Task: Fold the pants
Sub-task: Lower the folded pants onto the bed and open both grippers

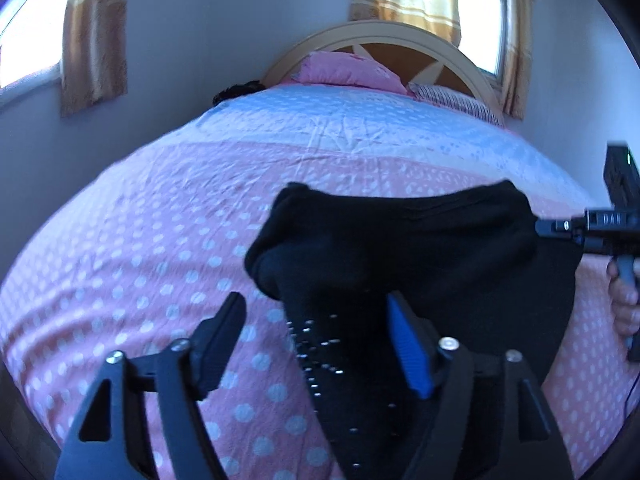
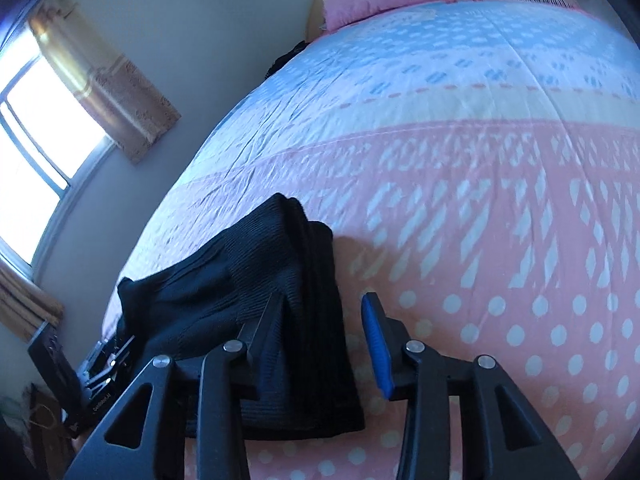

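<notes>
Both hand-held grippers hover low over the pink dotted bed sheet (image 1: 140, 264), jaws released. The left hand-held gripper (image 1: 316, 320) straddles the folded black knit pants (image 1: 400, 240). The right hand-held gripper (image 2: 320, 320) sits at their edge.

Bed covered by a polka-dot sheet (image 1: 140, 264), pink near the cameras, pale blue toward the headboard (image 1: 372, 36). Pink pillow (image 1: 340, 68) and striped pillow (image 1: 456, 100) lie against the headboard. Tan curtains (image 1: 94, 36) hang beside bright windows (image 2: 36, 120). Walls plain, light grey.

The pants (image 1: 400, 248) lay on the bed (image 1: 160, 248), well short of the pillows (image 1: 340, 70) at the headboard (image 1: 384, 38) behind them, with both grippers near the pants' closer edge.
</notes>
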### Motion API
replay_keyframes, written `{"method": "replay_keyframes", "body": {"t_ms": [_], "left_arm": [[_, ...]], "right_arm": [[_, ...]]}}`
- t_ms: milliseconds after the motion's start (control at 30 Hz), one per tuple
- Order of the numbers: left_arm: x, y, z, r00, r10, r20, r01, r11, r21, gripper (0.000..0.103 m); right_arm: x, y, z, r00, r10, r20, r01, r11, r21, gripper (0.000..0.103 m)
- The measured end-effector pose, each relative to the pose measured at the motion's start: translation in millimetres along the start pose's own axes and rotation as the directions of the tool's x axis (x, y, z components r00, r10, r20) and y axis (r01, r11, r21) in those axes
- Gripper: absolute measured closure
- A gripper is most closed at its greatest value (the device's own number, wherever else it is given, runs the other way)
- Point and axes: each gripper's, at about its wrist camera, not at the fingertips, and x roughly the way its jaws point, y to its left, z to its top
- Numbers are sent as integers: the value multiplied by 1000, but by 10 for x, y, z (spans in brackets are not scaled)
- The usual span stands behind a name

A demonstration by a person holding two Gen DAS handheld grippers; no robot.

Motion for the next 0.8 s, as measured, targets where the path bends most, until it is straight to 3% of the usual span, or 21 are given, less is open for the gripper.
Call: {"method": "replay_keyframes", "body": {"t_ms": [133,300,400,600,800], "left_arm": [[-38,95,-17,1000,3,-13,-4,999,-44,16],[-227,181,-91,999,38,-27,-39,998,-48,14],[-430,223,-75,998,61,-12,-61,996,-64,14],[-951,109,60,993,55,105,-47,996,-78,7],[-1452,-185,171,975,13,220,-7,999,-32,4]], "right_arm": [[-105,-51,-23,999,-19,31,17,999,44,52],[-488,-5,-99,988,-88,125,81,995,62,50],[-771,89,-214,979,-109,172,102,994,49,44],[-1245,466,-602,966,-107,235,113,993,-12,40],[-1659,1076,-952,934,-129,332,207,956,-210,39]]}}
